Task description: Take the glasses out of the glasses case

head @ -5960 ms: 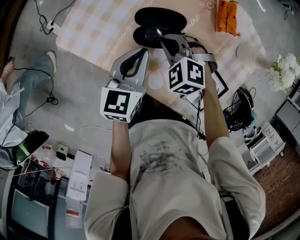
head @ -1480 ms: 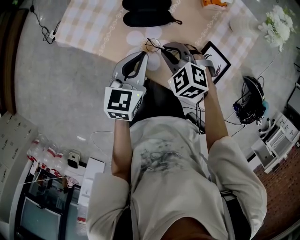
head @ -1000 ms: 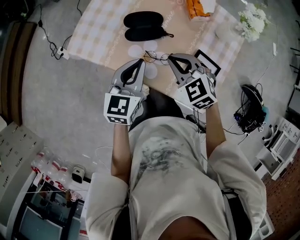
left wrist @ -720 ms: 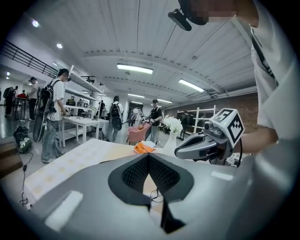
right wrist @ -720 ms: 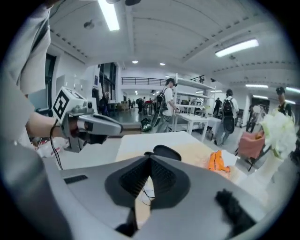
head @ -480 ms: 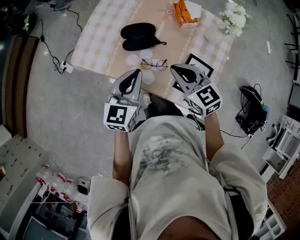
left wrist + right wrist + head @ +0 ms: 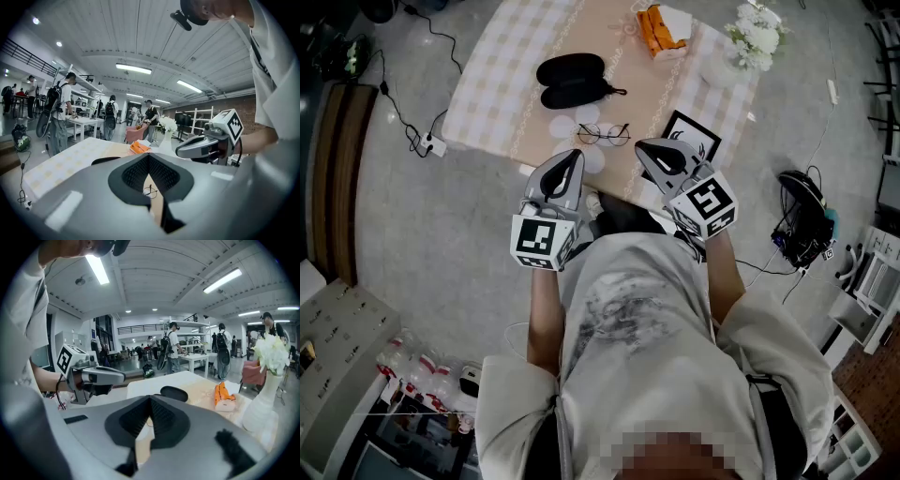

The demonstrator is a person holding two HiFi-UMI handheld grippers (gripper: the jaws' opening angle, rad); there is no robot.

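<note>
— Where are the glasses (image 7: pixel 604 134)?
— On the bench (image 7: pixel 497 84), just beside the open glasses case (image 7: pixel 572 75), outside it.
— The fingers?
— Left gripper (image 7: pixel 572 153) and right gripper (image 7: pixel 642 145) both clenched, empty, short of the glasses.

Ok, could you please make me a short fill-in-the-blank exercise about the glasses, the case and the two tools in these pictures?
1. The thin wire-rimmed round glasses lie on the checked tablecloth, ___ the black oval glasses case, not in it.
2. That case is lying ___, with both halves showing.
3. The left tool and the right tool both have their jaws ___, and hold nothing.
Missing words: outside; open; shut.
</note>
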